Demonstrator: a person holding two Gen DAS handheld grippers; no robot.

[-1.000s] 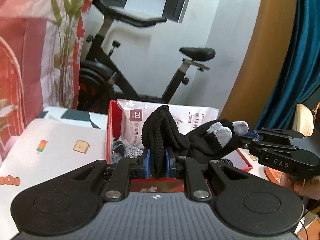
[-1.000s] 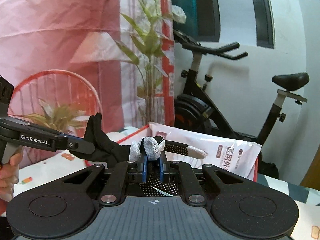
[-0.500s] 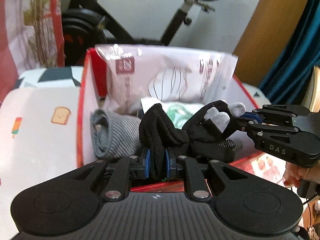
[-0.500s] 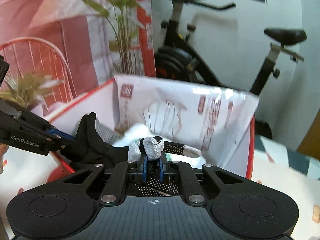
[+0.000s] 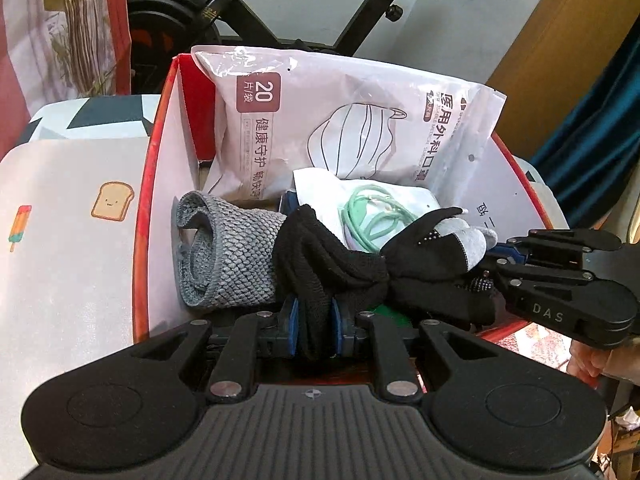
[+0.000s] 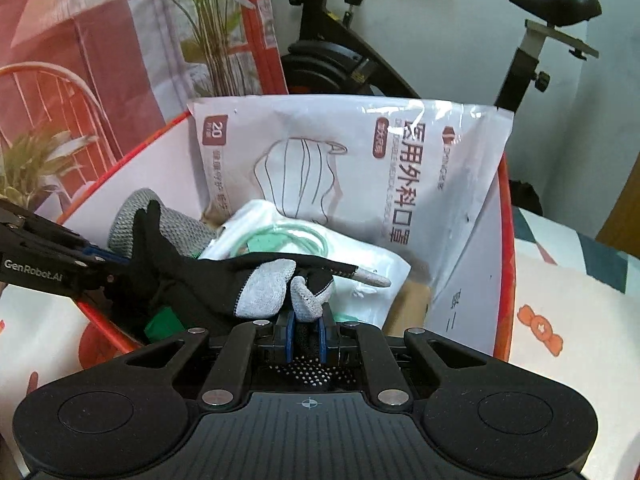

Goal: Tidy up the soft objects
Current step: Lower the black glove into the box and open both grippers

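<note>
A black glove [image 5: 340,264] with grey fingertips hangs stretched between my two grippers, low inside a red-rimmed box [image 5: 142,240]. My left gripper [image 5: 314,332] is shut on the glove's knitted cuff. My right gripper [image 6: 307,332] is shut on the finger end of the glove [image 6: 208,276]. Each gripper shows in the other's view, the right gripper [image 5: 494,260] at the right and the left gripper [image 6: 112,260] at the left. Under the glove lie a rolled grey cloth [image 5: 224,256] and a white pouch [image 5: 372,216] with a green cord. A green item beneath is mostly hidden.
A large white face-mask pack [image 5: 340,120] leans against the box's far wall [image 6: 505,280]. The box stands on a cartoon-print tablecloth [image 5: 72,240]. Behind are an exercise bike [image 6: 332,60], a plant [image 6: 208,32], a blue curtain [image 5: 600,120]. A hand [image 5: 592,360] grips the right tool.
Both grippers have tilted down and sunk with the glove, from above the box's rim to inside it. The box's contents now fill both views. Both grips are unchanged.
</note>
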